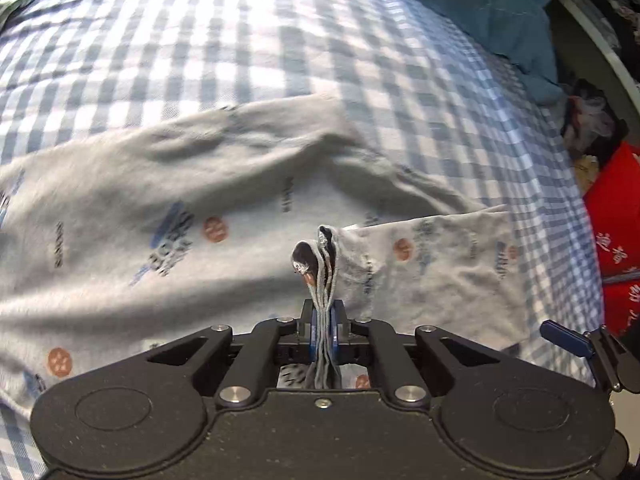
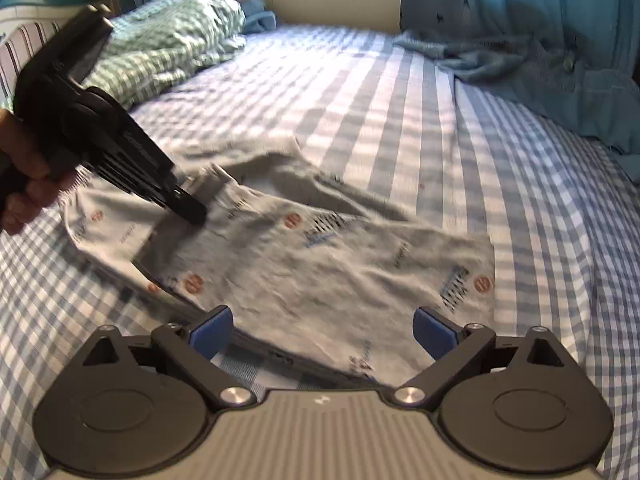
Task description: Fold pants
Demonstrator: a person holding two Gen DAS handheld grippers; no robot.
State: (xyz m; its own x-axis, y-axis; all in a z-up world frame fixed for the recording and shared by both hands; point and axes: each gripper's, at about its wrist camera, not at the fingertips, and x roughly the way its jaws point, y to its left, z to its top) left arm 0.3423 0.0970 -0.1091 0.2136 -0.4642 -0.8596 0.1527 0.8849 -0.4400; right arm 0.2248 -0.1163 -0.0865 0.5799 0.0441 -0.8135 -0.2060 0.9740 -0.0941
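Light grey printed pants [image 1: 180, 200] lie spread on the blue-and-white checked bed. My left gripper [image 1: 324, 320] is shut on a bunched fold of the pants' fabric, which sticks up between its blue pads. In the right wrist view the pants [image 2: 320, 264] lie partly folded, and the left gripper [image 2: 192, 210] pinches their far left edge. My right gripper [image 2: 322, 330] is open and empty, its blue pads [image 2: 434, 332] wide apart just above the pants' near edge. Its tip also shows in the left wrist view [image 1: 566, 338] at the right.
The checked bed sheet [image 2: 400, 120] covers the whole surface. A green checked quilt [image 2: 168, 44] lies at the back left. A teal cloth [image 2: 540, 72] is heaped at the back right. A red bag [image 1: 616, 240] stands beside the bed's right edge.
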